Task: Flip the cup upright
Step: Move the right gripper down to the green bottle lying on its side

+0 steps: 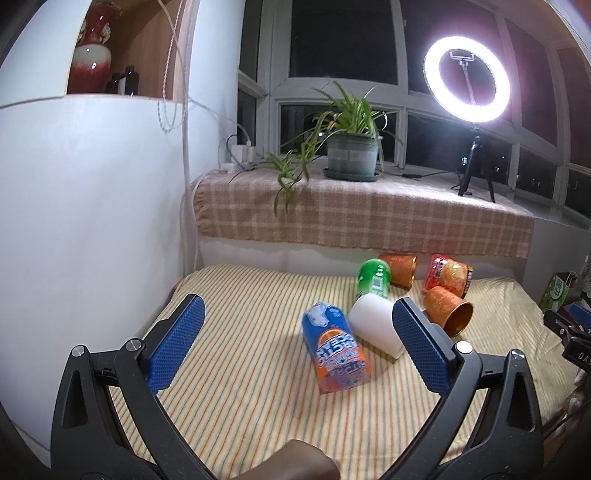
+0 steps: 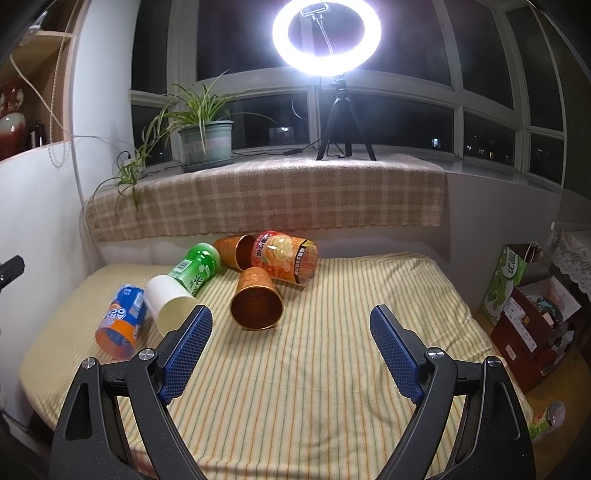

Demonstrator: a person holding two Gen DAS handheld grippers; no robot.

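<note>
Left wrist: left gripper point(image 1: 297, 345) wide open, empty; blue cup point(image 1: 334, 349) lies between its fingers, touching white cup point(image 1: 375, 326). Right gripper point(image 2: 291, 349) likewise. Risk: closing fingers nudge white cup, rolling both.

A ring light point(image 1: 466, 79) point(image 2: 326, 36) glares white, at one o'clock in the left wrist view and twelve o'clock in the right, bleaching its rim. The windows point(image 2: 384, 122) are black; the striped cloth point(image 2: 314, 369) is evenly lit, shadows soft. Fisheye bends edges; corners darken; focus stays fairly sharp
</note>
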